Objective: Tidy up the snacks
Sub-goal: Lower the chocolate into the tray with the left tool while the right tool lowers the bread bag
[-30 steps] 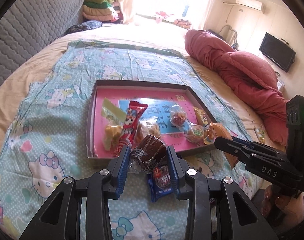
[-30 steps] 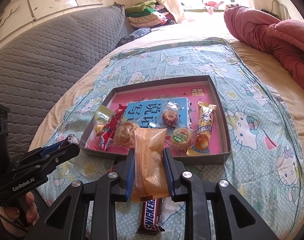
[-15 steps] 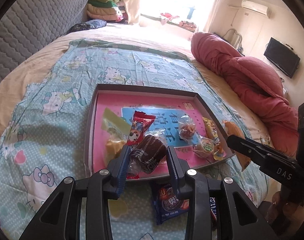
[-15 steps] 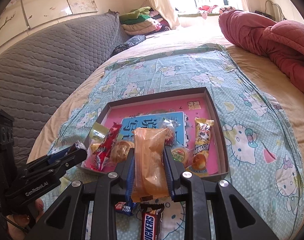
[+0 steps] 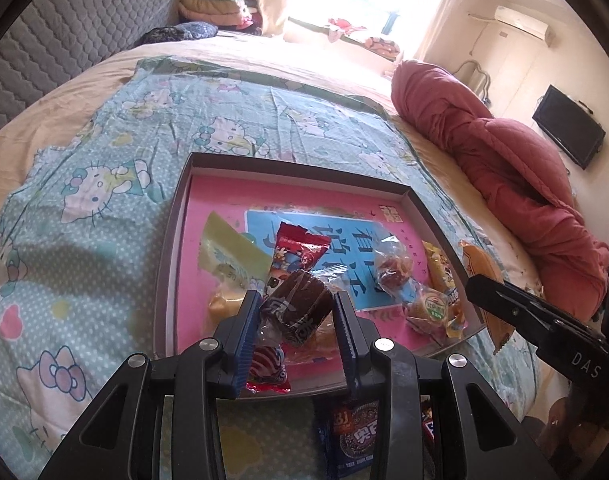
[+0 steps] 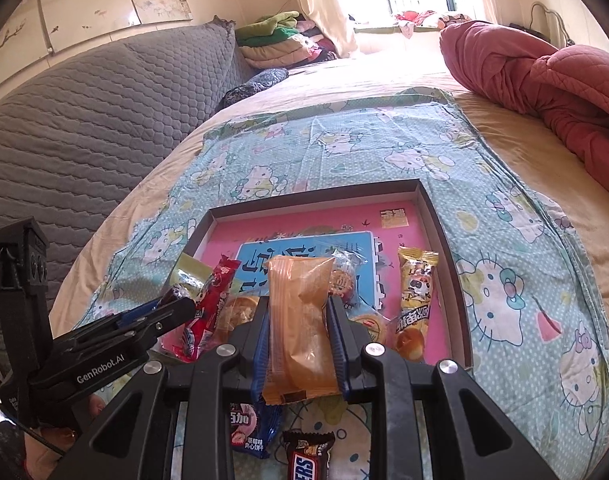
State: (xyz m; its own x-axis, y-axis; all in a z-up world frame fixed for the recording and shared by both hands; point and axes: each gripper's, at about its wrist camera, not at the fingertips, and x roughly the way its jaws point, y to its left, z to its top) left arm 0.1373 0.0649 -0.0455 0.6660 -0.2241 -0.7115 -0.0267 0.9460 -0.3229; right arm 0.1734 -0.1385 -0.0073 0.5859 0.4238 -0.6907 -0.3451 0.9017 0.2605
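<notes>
Blue biscuit packet (image 6: pixel 250 426) and Snickers bar (image 6: pixel 307 458) lie nearest on cartoon-cat sheet (image 6: pixel 516 280). Left gripper (image 5: pixel 297 312) clamped on brown wrapped cake (image 5: pixel 298 306), over tray's near edge. Right gripper (image 6: pixel 300 322) clamped on orange bread packet (image 6: pixel 300 320). Beyond, pink-floored tray (image 6: pixel 424 196) holds more snacks. Red quilt (image 5: pixel 504 152) farther off.

Snacks are wrapped in glossy crinkled plastic: brown cake (image 5: pixel 296 306), orange bun pack (image 6: pixel 300 328). Tray (image 5: pixel 304 168) is lined with matt pink paper. Bedsheet (image 6: pixel 384 152) is printed cloth; headboard (image 6: pixel 84 120) is quilted grey fabric.
</notes>
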